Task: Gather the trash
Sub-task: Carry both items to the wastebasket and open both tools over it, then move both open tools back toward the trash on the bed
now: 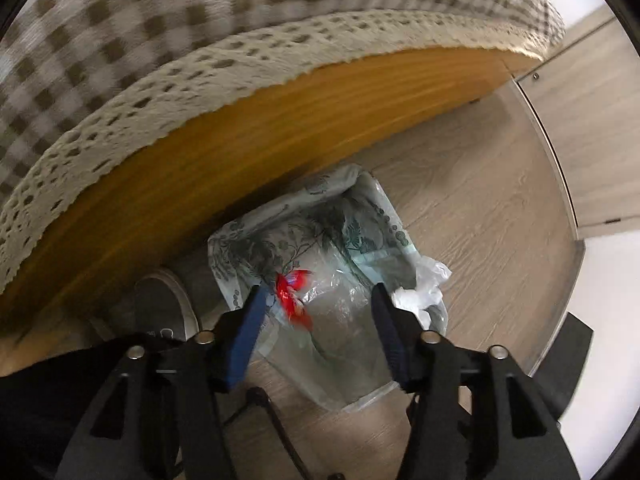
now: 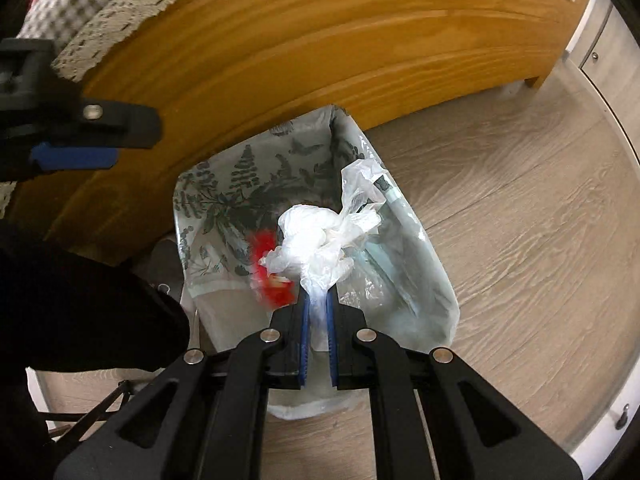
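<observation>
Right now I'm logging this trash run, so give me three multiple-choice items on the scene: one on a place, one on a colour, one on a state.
1. Where does the lined bin stand?
A. on the floor beside the wooden bed frame
B. on the bed
C. inside a cupboard

2. What colour is the wrapper over the bin's mouth?
A. green
B. red
C. black

3. How is the right gripper?
A. open and empty
B. shut on a crumpled clear plastic bag
C. shut on a shoe

Key:
1 A, the bin sits on the floor against the frame.
2 B, it shows red in both views.
3 B, the pads pinch the bag's plastic.
</observation>
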Demonstrator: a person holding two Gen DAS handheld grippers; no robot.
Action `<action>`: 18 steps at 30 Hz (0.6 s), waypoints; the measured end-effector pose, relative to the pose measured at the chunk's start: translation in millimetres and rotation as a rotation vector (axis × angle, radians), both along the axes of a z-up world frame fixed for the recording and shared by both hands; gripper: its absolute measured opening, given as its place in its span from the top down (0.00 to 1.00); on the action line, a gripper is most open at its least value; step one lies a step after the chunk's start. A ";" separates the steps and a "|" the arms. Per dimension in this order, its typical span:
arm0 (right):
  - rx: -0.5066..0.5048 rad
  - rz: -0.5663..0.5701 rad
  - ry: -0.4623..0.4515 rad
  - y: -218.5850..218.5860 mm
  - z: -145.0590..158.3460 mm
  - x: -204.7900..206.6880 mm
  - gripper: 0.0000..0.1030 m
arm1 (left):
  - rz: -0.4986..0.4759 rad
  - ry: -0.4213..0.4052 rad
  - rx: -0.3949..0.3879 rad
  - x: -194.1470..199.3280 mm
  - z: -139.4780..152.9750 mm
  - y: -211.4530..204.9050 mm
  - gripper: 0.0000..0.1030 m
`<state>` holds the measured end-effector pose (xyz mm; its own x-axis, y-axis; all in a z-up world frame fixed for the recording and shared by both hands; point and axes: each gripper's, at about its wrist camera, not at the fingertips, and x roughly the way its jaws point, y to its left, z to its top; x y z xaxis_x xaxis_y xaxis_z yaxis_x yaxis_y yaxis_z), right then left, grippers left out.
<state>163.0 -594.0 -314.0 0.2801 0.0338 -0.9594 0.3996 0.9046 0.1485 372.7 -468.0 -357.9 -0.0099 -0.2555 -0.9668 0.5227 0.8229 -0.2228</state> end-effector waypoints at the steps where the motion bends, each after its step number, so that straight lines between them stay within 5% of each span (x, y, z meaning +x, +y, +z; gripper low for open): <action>1: 0.002 0.002 0.002 -1.8 -2.9 3.6 0.92 | 0.014 -0.015 -0.003 3.1 1.2 0.7 0.48; 5: -0.016 0.030 0.005 -0.5 -4.3 17.8 0.90 | 0.051 -0.096 -0.019 6.3 17.7 5.1 0.47; 6: -0.002 0.040 0.004 0.0 -5.5 24.2 0.80 | 0.058 -0.117 -0.018 7.4 21.6 4.9 0.46; 7: 0.024 0.054 0.003 0.9 -6.9 31.2 0.54 | 0.065 -0.146 -0.010 7.9 26.2 7.4 0.46; 9: 0.033 0.065 -0.005 -5.9 -8.4 41.3 0.35 | 0.064 -0.189 0.009 8.8 34.7 8.9 0.45; 18: -0.023 -0.019 0.011 -31.3 22.3 21.6 0.35 | -0.006 -0.362 0.019 -0.6 74.9 7.4 0.40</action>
